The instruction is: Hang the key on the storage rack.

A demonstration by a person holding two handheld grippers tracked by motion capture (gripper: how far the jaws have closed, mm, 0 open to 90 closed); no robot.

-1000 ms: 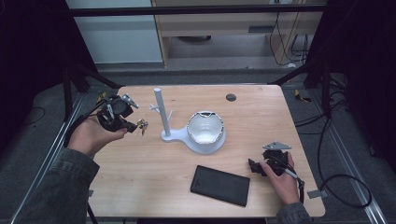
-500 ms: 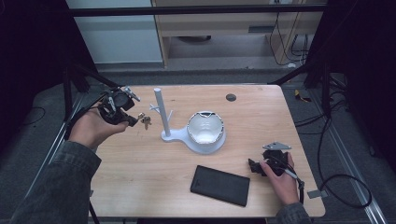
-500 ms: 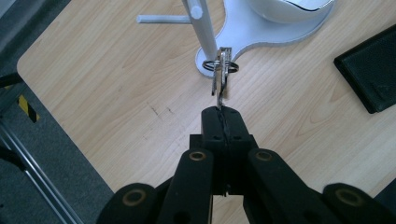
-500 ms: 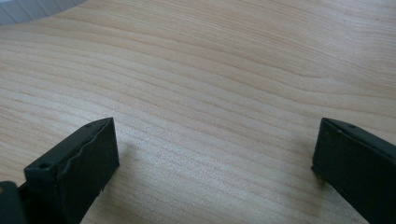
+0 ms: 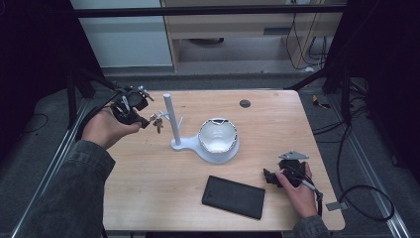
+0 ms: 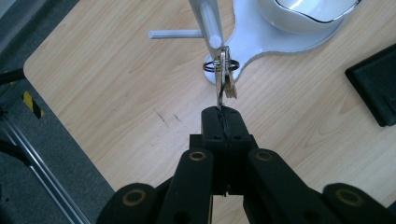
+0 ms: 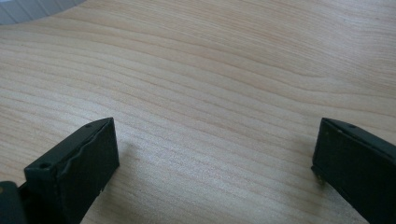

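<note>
The desk (image 5: 148,198) carries 1 white stand, 1 black wallet and 1 bunch of keys; its near-left quarter is bare wood, and so is the stretch between the stand and the far edge, where a small dark round spot (image 5: 244,103) sits; a metal rail runs along the left edge and cables lie on the floor past the right edge.

The left tool (image 5: 144,122) is held above the far-left corner of the desk, raised off the wood, its jaws pointing toward the stand's post; the hand wraps the body from below, the sleeve running back to the near-left corner; the jaws are pressed together on the bunch of keys (image 6: 225,79), pinching 1 key by its end while the ring hangs at a side peg of the white stand (image 5: 198,144); I cannot tell whether the ring is over the peg or just beside it.

The stand has 1 upright post and 1 bowl at its right; the black wallet (image 5: 233,197) lies flat near the front edge, well apart from the stand.

The right tool (image 5: 267,177) rests low by the near-right edge, just right of the wallet; its jaws stand wide apart over bare wood with nothing between them.
</note>
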